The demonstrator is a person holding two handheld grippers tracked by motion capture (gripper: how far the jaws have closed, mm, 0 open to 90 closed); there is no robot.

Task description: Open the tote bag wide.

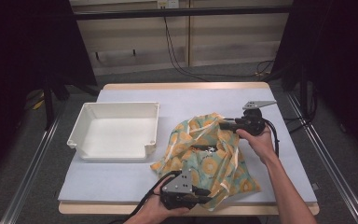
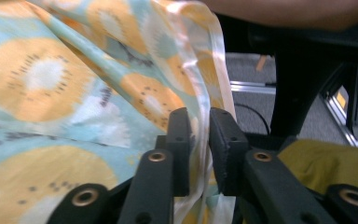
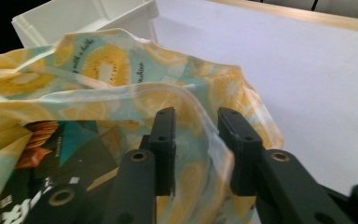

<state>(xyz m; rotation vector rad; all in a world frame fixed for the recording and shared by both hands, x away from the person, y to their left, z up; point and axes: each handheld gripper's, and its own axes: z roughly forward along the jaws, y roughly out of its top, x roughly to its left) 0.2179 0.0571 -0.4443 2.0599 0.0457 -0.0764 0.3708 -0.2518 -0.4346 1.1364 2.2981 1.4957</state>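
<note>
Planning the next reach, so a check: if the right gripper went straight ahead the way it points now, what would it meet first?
Most likely the dark snack packet inside the fruit-print bag, whose rim lies between the right gripper's jaws. Beyond stands the white bin; depth is unclear.

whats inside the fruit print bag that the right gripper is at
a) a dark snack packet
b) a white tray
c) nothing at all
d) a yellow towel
a: in the right gripper view a dark snack packet with a picture of biscuits lies inside the open mouth of the bag, just past the right gripper; the white tray sits apart on the table beside the bag.
</note>
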